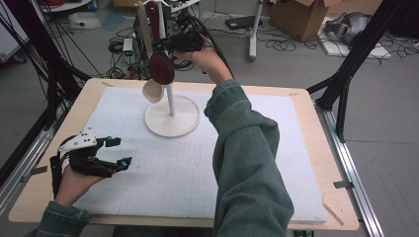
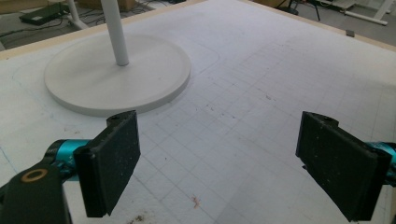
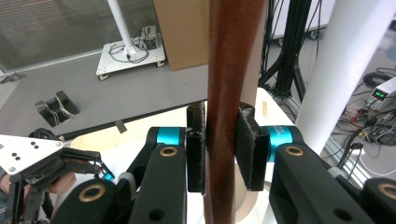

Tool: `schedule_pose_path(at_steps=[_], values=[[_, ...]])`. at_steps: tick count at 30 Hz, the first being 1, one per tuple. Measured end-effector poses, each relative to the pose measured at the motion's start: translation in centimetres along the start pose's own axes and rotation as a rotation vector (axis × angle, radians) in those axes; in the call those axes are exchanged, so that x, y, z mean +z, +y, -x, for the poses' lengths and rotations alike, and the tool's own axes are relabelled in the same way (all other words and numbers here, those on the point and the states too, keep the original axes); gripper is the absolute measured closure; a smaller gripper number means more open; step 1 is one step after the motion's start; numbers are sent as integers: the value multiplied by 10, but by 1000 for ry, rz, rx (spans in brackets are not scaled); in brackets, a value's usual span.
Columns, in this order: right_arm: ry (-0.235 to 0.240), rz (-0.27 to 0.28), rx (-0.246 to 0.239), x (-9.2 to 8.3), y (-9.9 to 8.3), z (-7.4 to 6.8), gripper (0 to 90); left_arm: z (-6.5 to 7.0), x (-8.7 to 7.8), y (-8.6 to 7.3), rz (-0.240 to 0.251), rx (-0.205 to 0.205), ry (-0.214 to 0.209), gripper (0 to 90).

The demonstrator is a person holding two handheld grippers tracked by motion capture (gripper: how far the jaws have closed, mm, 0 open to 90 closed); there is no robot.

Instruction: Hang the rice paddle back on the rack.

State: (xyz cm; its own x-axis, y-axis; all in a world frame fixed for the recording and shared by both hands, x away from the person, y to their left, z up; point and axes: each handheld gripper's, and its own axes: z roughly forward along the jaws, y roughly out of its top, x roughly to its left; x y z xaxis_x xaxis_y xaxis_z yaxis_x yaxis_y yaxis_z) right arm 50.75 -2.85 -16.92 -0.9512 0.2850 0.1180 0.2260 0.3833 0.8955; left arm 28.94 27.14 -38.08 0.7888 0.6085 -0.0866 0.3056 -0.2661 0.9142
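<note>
A white stand with a round base (image 1: 185,123) and a thin pole (image 1: 170,101) sits at the far middle of the table. A dark brown wooden spoon (image 1: 161,68) hangs bowl-down beside the pole, and a pale wooden spoon (image 1: 153,91) hangs just left of it. My right gripper (image 1: 160,45) is raised above the stand and shut on the dark spoon's handle (image 3: 233,56), with both pads (image 3: 247,149) against it. My left gripper (image 1: 121,151) rests low at the table's near left, open, with bare mat between its pads (image 2: 116,154). The stand's base (image 2: 116,79) lies ahead of it.
A white gridded mat (image 1: 197,168) covers most of the wooden table (image 1: 321,197). The person's right sleeve (image 1: 247,163) crosses the middle of the mat. Black frame legs (image 1: 346,74), cables and a cardboard box (image 1: 301,17) stand on the floor beyond the table.
</note>
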Motion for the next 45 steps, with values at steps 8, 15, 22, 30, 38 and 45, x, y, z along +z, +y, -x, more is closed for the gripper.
schedule_pose_path(at_steps=[8, 15, 22, 30, 38, 45], values=[[-26, 15, 7, -6, -7, -1, 657, 1, 1, 0, -3, 0, 0, 142], [-58, 32, 8, -14, -14, -5, 541, 1, 4, -1, -11, -1, -7, 141], [-109, 49, 22, -27, -29, -8, 432, 1, 6, -1, -16, -2, -13, 141], [-149, 65, 30, -42, -51, -13, 356, 3, 9, -2, -22, -4, -23, 141], [-176, 77, 46, -57, -72, -19, 301, 3, 11, -3, -25, -9, -28, 140], [-198, 79, 69, -66, -97, -25, 276, 3, 12, -4, -25, -11, -34, 139]])
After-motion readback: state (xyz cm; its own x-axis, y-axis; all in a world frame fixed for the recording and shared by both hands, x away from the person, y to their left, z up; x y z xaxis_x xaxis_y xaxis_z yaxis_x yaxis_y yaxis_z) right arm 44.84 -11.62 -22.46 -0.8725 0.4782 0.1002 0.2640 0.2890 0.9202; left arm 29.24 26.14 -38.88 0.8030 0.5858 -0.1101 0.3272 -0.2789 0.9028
